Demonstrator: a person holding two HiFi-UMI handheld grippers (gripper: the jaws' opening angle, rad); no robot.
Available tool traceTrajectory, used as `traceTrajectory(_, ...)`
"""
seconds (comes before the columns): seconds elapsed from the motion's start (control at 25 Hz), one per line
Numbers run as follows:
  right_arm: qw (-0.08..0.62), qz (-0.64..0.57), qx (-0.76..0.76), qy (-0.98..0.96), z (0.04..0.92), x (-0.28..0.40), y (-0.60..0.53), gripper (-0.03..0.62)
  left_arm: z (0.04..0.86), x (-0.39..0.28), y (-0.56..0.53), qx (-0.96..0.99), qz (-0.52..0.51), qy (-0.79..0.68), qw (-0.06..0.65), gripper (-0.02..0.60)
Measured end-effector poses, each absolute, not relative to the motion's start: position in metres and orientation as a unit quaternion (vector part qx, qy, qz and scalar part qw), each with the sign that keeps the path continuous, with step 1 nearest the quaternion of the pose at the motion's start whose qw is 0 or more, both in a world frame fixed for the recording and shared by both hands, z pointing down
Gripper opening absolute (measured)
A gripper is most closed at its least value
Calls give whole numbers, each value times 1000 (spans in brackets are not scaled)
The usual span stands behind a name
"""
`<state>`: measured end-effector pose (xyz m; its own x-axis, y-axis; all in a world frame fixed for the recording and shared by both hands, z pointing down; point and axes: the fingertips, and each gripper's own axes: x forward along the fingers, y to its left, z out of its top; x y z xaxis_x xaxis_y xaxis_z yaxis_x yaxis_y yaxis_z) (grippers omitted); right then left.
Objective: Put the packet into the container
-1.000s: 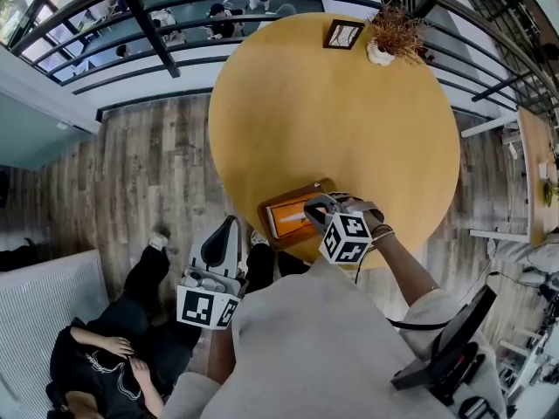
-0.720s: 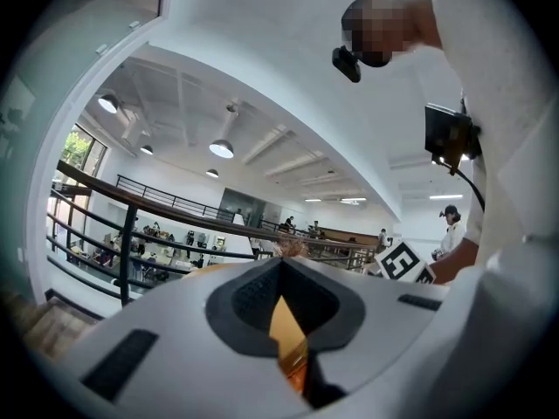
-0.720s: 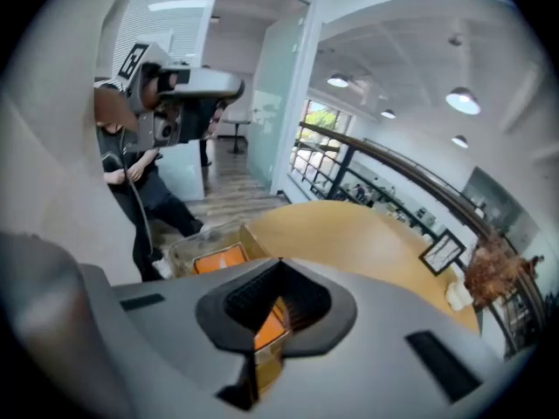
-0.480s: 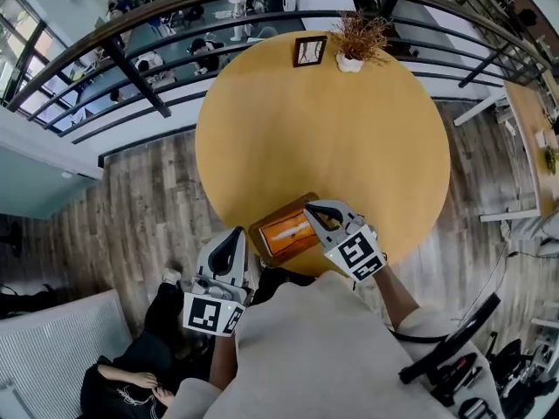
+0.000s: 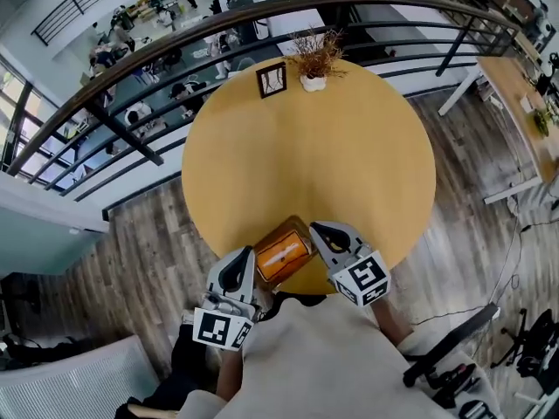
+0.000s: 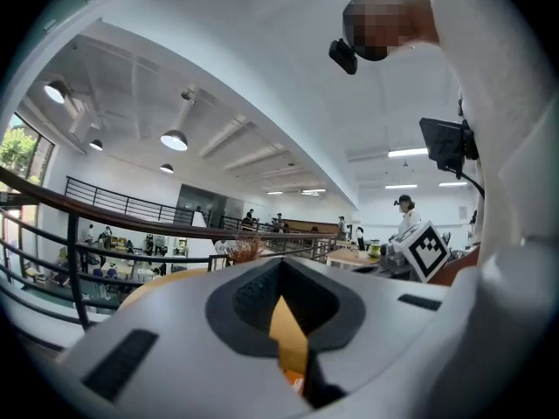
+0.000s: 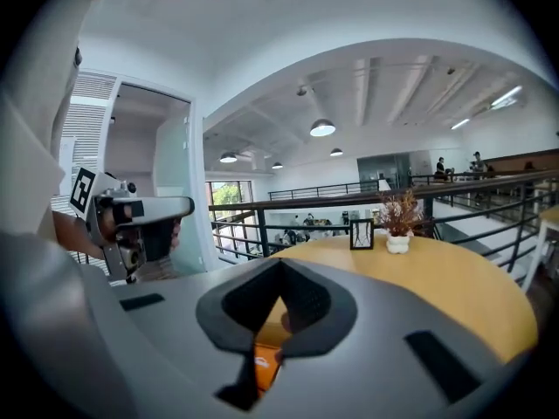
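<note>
Packet (image 5: 284, 253) looks seated in the container (image 5: 276, 230), lower centre. My left gripper (image 5: 240, 260) and right gripper (image 5: 319, 231) flank it, jaws together, empty. Next I'd just back away.

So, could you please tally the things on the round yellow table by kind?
Picture frame: 1
Potted plant: 1
Container: 1
Orange packet, lying in the container: 1
Total: 4
</note>
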<state>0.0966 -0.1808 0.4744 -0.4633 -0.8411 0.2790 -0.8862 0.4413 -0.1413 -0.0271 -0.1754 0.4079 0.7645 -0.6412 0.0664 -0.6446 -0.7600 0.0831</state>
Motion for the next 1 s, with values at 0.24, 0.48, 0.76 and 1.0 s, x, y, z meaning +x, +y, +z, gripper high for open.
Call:
traceTrajectory(0.24, 47, 111, 548, -827, 448, 109, -155, 5, 405, -2, -164, 950, 18, -310, 42, 5)
traceTrajectory(0.48, 31, 113, 556, -823, 433, 99, -119, 5, 400, 6, -151, 954, 3, -297, 48, 5)
traceTrajectory(0.76, 23, 112, 566, -816, 429, 96, -112, 3, 397, 4, -145, 952, -9, -303, 44, 6)
traceTrajectory(1.0, 30, 92, 569, -817, 426, 104, -125, 3, 397, -1, -145, 948, -12, -314, 40, 5)
